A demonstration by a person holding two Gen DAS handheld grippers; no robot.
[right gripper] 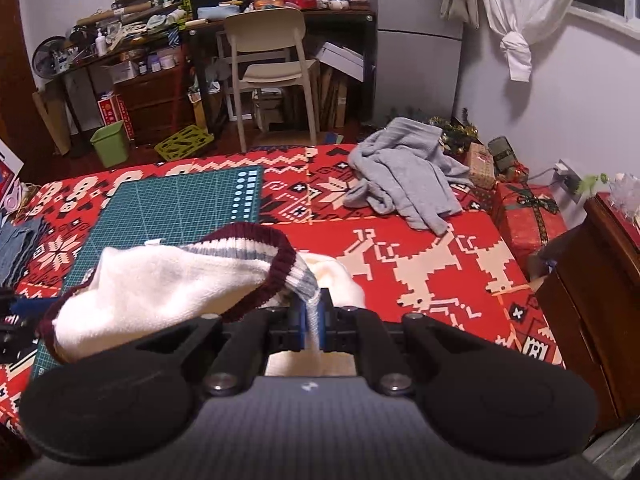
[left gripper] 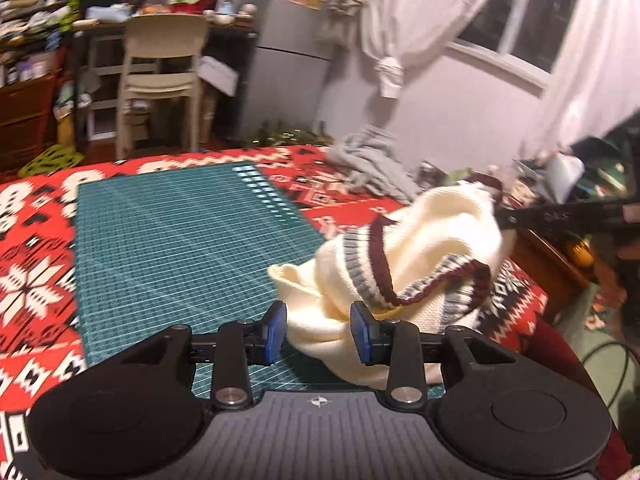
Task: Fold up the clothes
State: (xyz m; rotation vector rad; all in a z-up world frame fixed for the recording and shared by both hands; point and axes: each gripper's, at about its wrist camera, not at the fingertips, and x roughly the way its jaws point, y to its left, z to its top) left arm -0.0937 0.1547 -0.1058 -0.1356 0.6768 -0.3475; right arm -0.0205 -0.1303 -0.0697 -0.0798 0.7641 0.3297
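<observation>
**Sweater lifted over the mat**

While my right fingers (right gripper: 311, 316) pinch the cream sweater (right gripper: 160, 280) by its striped hem, it hangs above the green mat's (left gripper: 168, 240) right edge; my left fingers (left gripper: 318, 330) stand apart, straddling a fold.

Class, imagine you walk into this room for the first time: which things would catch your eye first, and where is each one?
First, the cream sweater with maroon and grey striped trim, lifted over the green cutting mat, clamped in the right hand-held gripper. The left hand-held gripper is open beside it. Beneath lies a red patterned blanket, with a crumpled grey garment at its far side.
</observation>
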